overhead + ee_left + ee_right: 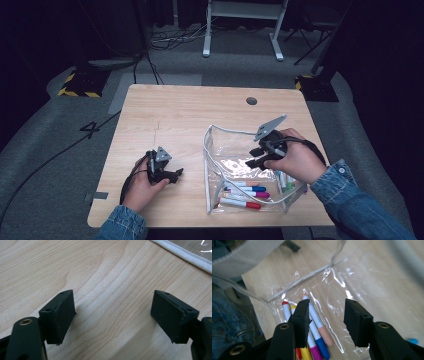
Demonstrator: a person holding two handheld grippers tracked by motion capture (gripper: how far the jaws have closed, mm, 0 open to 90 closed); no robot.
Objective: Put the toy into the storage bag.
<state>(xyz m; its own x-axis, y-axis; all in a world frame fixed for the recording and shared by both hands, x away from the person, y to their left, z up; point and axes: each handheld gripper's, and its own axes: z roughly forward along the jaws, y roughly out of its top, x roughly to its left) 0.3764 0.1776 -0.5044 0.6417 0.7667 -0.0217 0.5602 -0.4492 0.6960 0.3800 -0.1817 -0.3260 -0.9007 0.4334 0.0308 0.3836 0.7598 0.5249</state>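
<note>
Right hand-held gripper (256, 161), high view: held above the open top of the clear pouch (218, 150), jaws apart, nothing between them. Pouch lies on the right half of the wooden worktop (175, 107), white-edged rim up. Markers (245, 192) lie inside it at the near end, side by side. Left hand-held gripper (175, 174) rests on the worktop left of the pouch, apart from it, jaws spread and empty.

Left gripper view: both black pads wide apart over bare wood grain; white pouch edge (185, 255) crosses the upper right corner.

Right gripper view: jaws parted, empty, looking down into the pouch. Markers (317, 322) below the left jaw: caps red, yellow, magenta, blue, peach. No brand, label or writing legible on markers or pouch; too blurred to read.
</note>
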